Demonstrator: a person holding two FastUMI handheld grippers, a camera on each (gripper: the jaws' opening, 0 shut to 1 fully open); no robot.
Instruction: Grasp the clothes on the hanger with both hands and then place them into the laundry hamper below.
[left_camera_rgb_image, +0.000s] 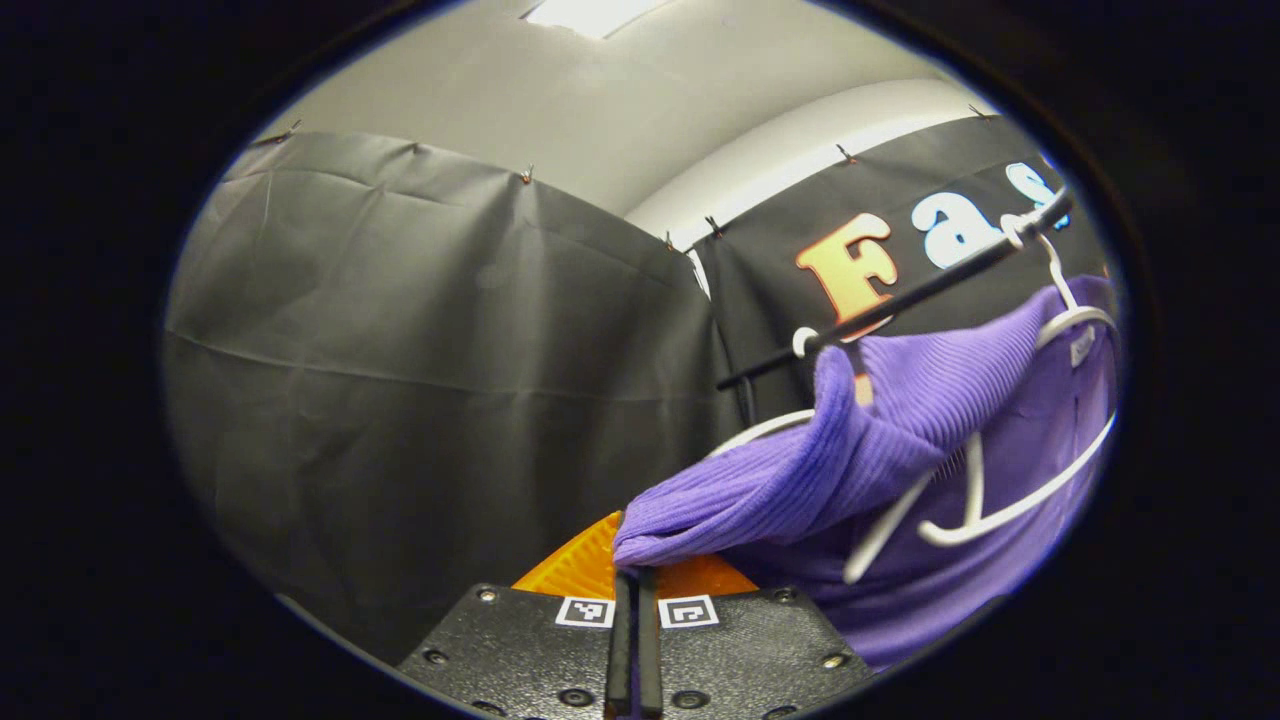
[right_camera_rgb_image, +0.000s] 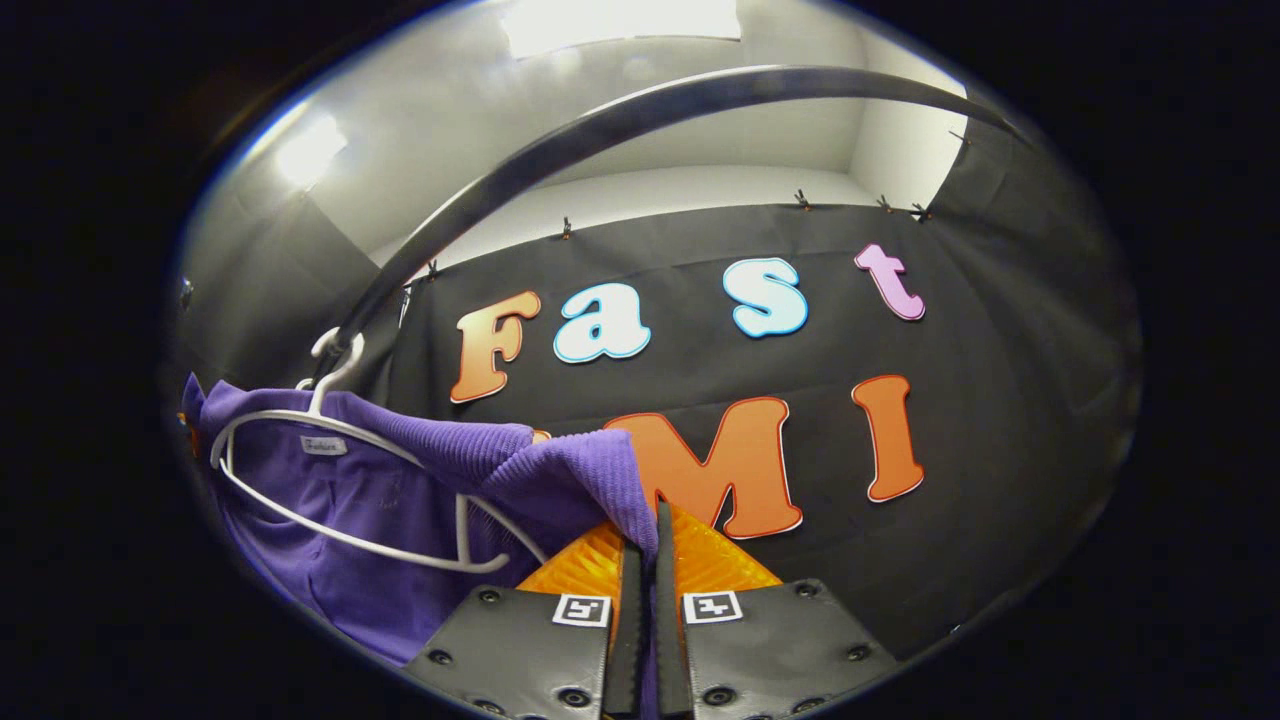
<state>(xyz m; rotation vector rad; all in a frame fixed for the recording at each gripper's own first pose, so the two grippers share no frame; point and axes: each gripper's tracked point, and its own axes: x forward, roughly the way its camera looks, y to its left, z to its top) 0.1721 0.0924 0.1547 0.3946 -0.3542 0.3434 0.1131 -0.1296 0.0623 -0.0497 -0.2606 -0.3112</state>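
Observation:
A purple ribbed garment (left_camera_rgb_image: 900, 430) hangs on a white hanger (left_camera_rgb_image: 985, 500) from a dark rail (left_camera_rgb_image: 930, 285). In the left gripper view my left gripper (left_camera_rgb_image: 633, 570) is shut on one shoulder edge of the purple garment, with the cloth drawn toward it. In the right gripper view the same purple garment (right_camera_rgb_image: 400, 500) hangs at the lower left on the white hanger (right_camera_rgb_image: 330, 480). There my right gripper (right_camera_rgb_image: 647, 530) is shut on the garment's other shoulder edge, and a strip of cloth runs down between its fingers.
The dark rail (right_camera_rgb_image: 600, 130) arcs overhead in the right gripper view. Black cloth walls (left_camera_rgb_image: 430, 380) close in the booth behind and to the side. A ceiling light (right_camera_rgb_image: 620, 20) shines above.

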